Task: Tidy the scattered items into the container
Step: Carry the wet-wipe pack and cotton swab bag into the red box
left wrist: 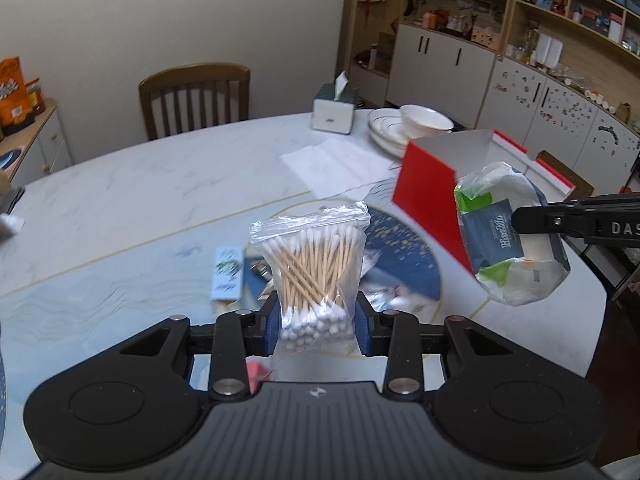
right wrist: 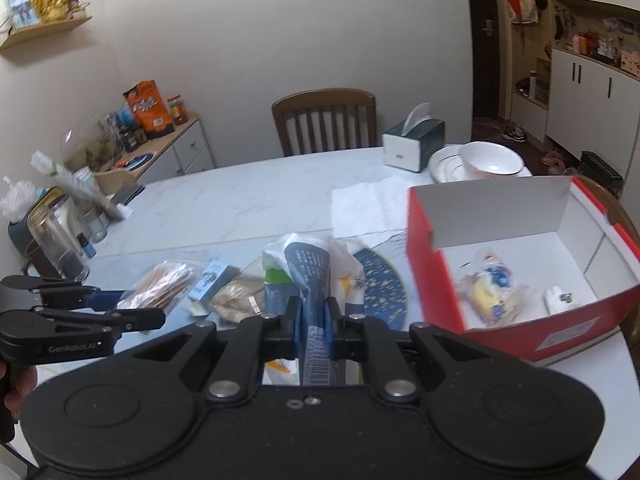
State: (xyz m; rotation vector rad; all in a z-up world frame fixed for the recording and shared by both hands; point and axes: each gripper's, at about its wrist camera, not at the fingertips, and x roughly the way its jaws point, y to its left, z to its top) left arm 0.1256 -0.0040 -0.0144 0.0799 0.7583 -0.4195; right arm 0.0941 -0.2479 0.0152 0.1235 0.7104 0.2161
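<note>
I look across a pale marble bench (left wrist: pixel 160 184) to a plain off-white wall (right wrist: pixel 280 32). A dark wooden chair (right wrist: pixel 325 120) stands at the far edge. To my left a low cabinet (right wrist: pixel 188 148) carries snack bags and jars, with a small wall shelf (right wrist: pixel 44 32) above. To my right, white cupboards (left wrist: pixel 440 64) and open wooden shelves (left wrist: pixel 580 12) are crowded with small things. Light is soft and even.

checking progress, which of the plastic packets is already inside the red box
The small clear packet with yellow and blue contents, lying on the red box floor. The others are gripped or on the table.
</note>
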